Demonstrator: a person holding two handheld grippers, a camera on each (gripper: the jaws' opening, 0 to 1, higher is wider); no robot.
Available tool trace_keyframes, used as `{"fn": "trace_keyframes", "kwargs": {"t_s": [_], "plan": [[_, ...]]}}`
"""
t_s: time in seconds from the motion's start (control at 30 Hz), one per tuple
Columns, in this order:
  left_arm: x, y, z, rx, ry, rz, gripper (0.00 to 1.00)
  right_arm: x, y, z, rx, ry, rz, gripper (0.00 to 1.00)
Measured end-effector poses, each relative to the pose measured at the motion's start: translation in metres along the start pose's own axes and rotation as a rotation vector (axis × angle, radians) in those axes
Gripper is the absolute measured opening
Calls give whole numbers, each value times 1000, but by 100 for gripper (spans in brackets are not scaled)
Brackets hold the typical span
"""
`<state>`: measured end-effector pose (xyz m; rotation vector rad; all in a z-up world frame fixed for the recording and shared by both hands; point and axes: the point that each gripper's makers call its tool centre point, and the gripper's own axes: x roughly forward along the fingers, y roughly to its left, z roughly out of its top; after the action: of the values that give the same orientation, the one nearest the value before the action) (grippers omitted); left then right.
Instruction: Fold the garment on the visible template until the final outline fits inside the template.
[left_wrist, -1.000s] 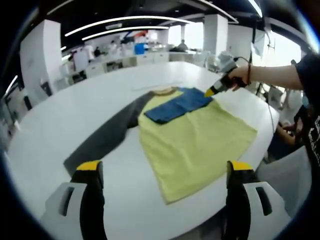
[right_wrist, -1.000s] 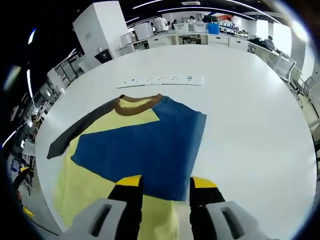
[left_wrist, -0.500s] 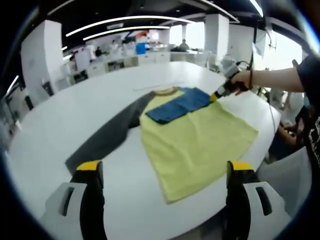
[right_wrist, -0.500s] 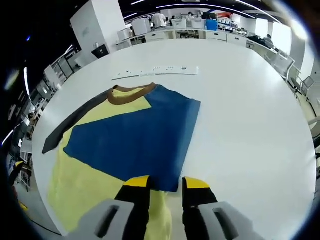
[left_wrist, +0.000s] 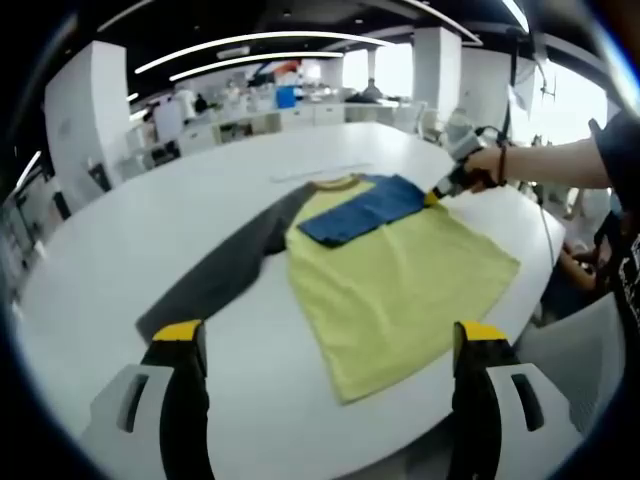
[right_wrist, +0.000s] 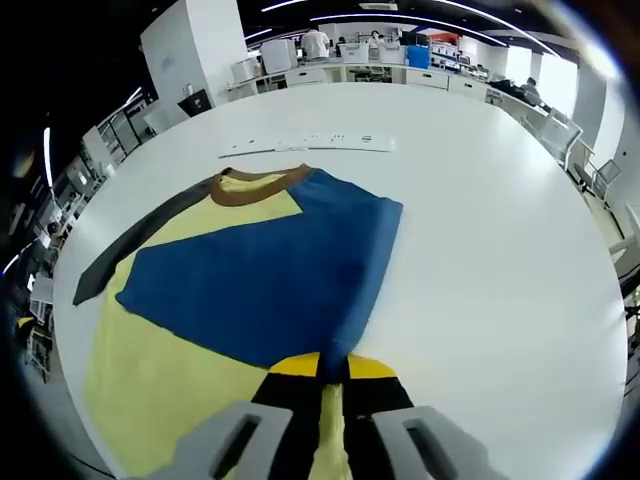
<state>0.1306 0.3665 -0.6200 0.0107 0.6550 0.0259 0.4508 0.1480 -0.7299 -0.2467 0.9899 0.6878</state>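
A long-sleeved shirt with a yellow body lies flat on the white table. Its grey sleeve stretches out to the left. The blue sleeve is folded across the chest below the brown collar. My right gripper is shut on the near edge of the blue sleeve, over the yellow body. In the left gripper view, the right gripper is held by a hand at the shirt's far right corner. My left gripper hovers wide open over the table's near edge, holding nothing.
A long white strip lies on the table beyond the collar. The grey sleeve runs toward the table's left edge. White table surface spreads to the right of the shirt. Desks, pillars and people stand in the background.
The right gripper came down to the blue sleeve's near edge and its jaws closed on it. The left gripper stayed open and almost still.
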Motion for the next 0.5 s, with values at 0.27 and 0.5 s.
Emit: {"fn": "trace_keyframes", "kwargs": {"t_s": [0.27, 0.5], "plan": [[-3, -2, 0, -3, 1, 1, 99, -1, -4, 0, -47, 13, 13, 0], [-3, -1, -1, -13, 5, 3, 99, -3, -13, -3, -79, 34, 30, 0]]}}
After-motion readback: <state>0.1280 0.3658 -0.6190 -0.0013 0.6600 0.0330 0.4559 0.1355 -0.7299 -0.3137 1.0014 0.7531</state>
